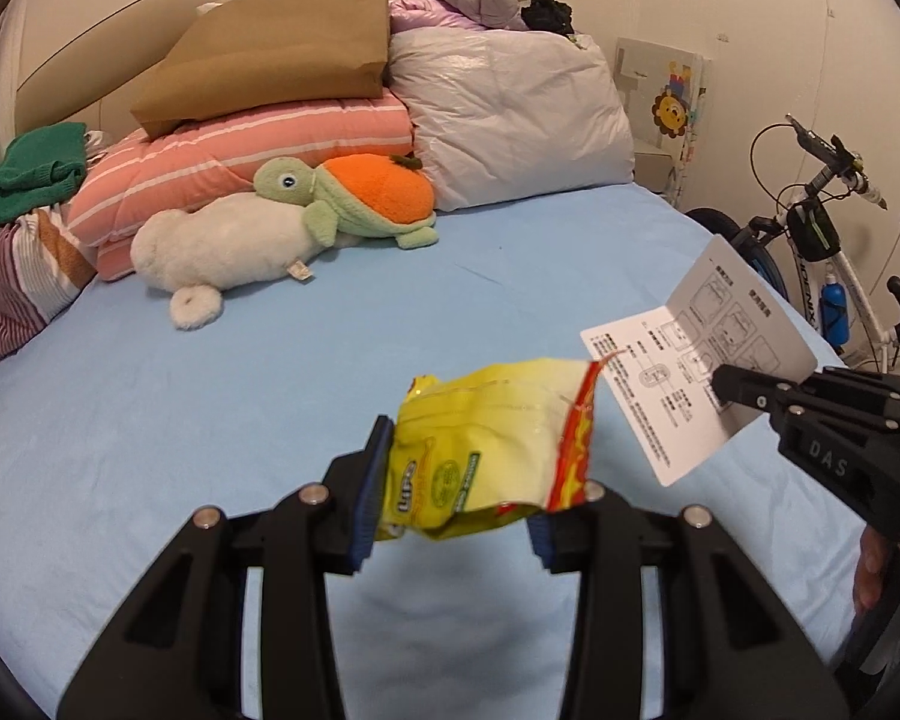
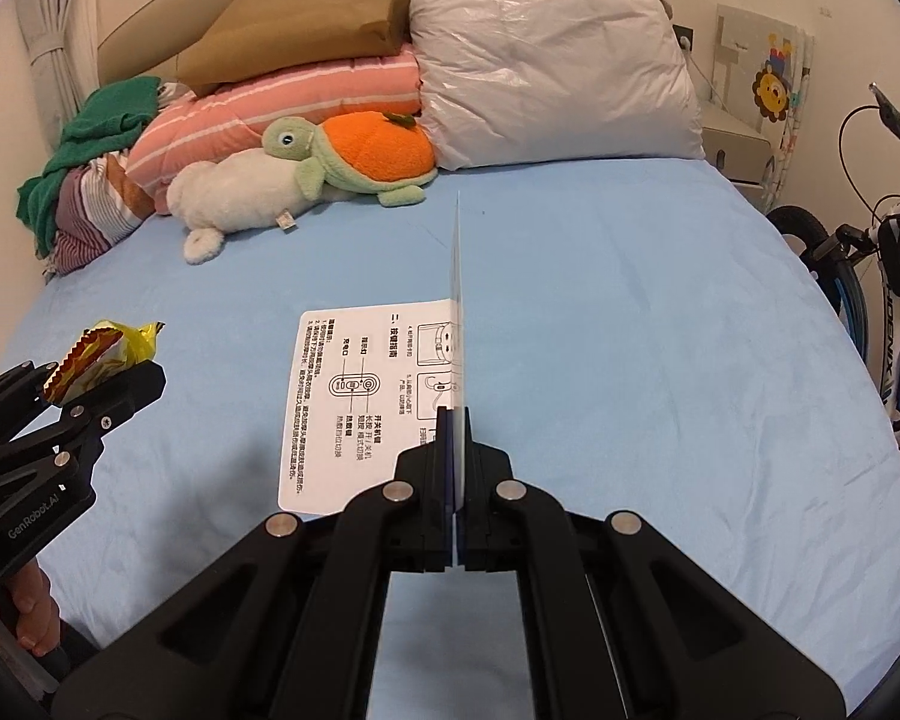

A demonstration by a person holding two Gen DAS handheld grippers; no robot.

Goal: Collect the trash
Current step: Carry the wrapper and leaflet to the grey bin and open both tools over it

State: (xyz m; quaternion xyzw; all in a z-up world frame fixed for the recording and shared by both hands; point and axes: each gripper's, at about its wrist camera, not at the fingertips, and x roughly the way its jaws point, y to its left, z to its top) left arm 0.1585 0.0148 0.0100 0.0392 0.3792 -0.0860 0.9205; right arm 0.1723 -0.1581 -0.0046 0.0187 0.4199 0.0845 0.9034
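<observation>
Your left gripper [image 1: 456, 480] tilts down over the bed [image 1: 210, 420], jaws clamping a yellow snack wrapper [image 1: 498, 438]. Your right gripper [image 2: 455, 420], angled likewise, pinches a folded leaflet [image 2: 342, 408] fully closed.

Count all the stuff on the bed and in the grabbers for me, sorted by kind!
Trash pieces held: 2, yellow snack wrapper, folded instruction leaflet
Plush toys: 2, turtle, white plush
Paper bags: 1, brown bag
Total: 5
</observation>
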